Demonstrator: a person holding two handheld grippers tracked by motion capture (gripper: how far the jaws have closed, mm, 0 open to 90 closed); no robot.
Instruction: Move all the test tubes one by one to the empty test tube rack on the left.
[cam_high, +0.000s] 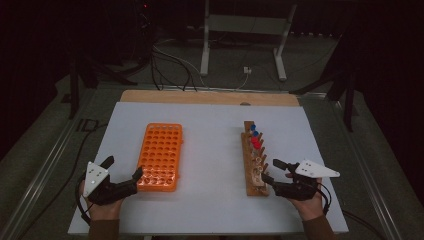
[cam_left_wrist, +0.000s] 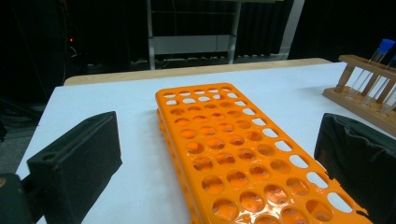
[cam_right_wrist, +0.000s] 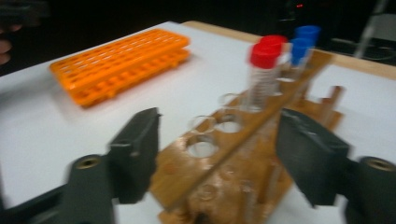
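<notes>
Two open jaws astride wooden rack (cam_right_wrist: 243, 154).

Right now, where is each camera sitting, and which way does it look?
High view: sits above the person's side of the white table, looking forward and down; both forearms, the left tool and the right tool show.
Left gripper view: rides the left tool, looking along its two black jaws at the orange rack.
Right gripper view: rides the right tool, looking along its jaws at the wooden rack with red-capped tubes and blue-capped tubes.
Shared: both gripper views show the orange rack and the wooden rack.
</notes>
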